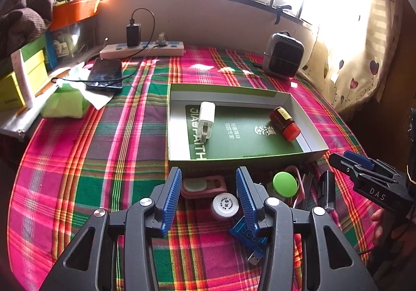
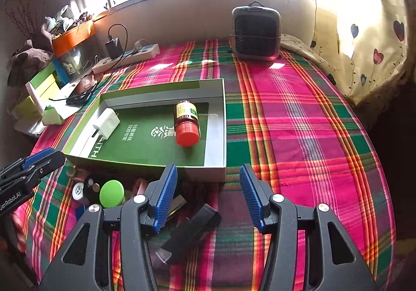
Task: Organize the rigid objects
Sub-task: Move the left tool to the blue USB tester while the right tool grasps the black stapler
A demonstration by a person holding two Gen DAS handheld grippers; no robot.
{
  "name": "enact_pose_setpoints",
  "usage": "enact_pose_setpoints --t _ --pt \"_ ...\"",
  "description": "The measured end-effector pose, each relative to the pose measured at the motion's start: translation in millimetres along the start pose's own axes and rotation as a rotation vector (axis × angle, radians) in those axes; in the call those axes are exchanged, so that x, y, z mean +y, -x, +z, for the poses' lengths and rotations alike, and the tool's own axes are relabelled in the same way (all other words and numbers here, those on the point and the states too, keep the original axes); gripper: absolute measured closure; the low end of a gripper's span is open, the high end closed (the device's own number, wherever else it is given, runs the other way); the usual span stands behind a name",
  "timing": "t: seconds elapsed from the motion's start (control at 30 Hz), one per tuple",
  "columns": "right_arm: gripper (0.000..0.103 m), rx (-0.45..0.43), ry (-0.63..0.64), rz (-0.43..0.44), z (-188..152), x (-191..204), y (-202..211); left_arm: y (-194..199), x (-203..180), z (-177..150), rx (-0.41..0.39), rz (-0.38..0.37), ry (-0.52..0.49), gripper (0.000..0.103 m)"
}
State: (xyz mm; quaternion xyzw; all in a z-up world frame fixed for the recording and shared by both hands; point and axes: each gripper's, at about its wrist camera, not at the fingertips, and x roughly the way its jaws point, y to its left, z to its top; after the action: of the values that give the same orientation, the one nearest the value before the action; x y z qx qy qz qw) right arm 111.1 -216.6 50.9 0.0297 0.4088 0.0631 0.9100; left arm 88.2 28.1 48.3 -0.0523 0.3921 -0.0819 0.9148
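Left gripper [image 1: 208,182] wide open, empty, straddling small white-capped bottle [image 1: 225,206]. Right gripper [image 2: 208,179] likewise agape, unloaded. Drop low, pinch the cap squarely, then carry to green box [image 1: 179,158] at 12 o'clock.

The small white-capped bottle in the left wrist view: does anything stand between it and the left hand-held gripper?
Nothing visible does. The white-capped bottle lies on the cloth between the open fingers of the left hand-held gripper. A pink case lies just beyond it, before the green box.
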Motion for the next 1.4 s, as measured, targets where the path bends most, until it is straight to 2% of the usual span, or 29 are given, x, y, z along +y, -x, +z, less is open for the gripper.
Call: enact_pose_setpoints --t 0.4,0.8,1.27,1.33,1.4 --pt "0.051 0.02 -0.015 0.011 -30 4 8 6 4 -38 0.058 -0.033 0.012 0.06" --pt "0.048 0.059 -0.007 0.016 -44 14 -1 1 -7 -56 0.111 -0.121 -0.002 0.06" --pt "0.048 0.074 0.001 -0.066 -50 2 -3 -3 -39 -66 0.161 -0.229 -0.061 0.06" --pt "0.051 0.07 -0.003 -0.065 -51 0 -2 -3 -44 -67 0.166 -0.246 -0.066 0.06" --pt "0.066 0.065 -0.01 -0.07 -51 -2 -1 -5 -46 -67 0.174 -0.262 -0.066 0.06"
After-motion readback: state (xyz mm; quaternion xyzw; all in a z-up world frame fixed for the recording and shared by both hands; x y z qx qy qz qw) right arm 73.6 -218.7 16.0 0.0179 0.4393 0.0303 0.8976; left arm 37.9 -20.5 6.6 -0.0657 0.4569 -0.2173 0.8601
